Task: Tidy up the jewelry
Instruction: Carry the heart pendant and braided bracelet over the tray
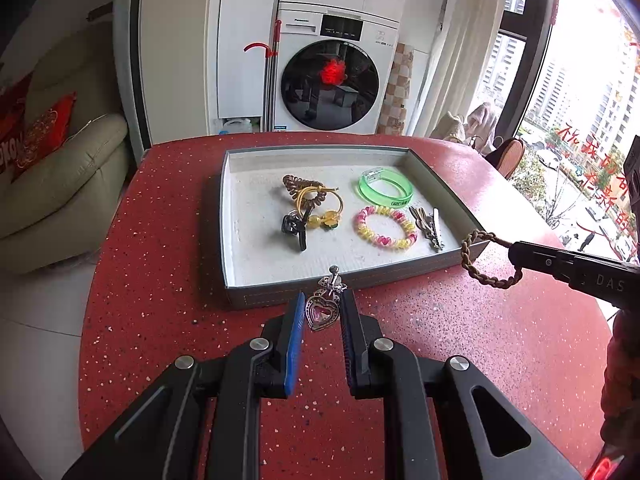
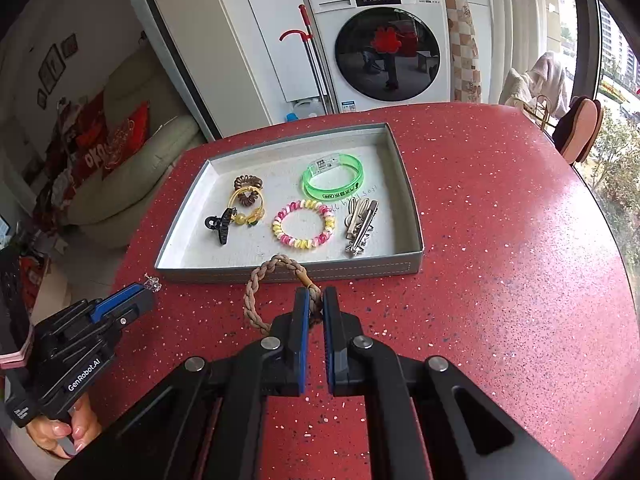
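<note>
Left claw pinches a silver heart pendant just short of the tray's near wall. Right claw is clamped on a braided brown bracelet, held above the red tabletop. Beyond, grey tray holds green bangle, pink-yellow coil bracelet, silver clips, black claw clip, yellow tie, brown coil.

Home: washing machine, cream sofa, red speckled table, high-rise window view.
</note>
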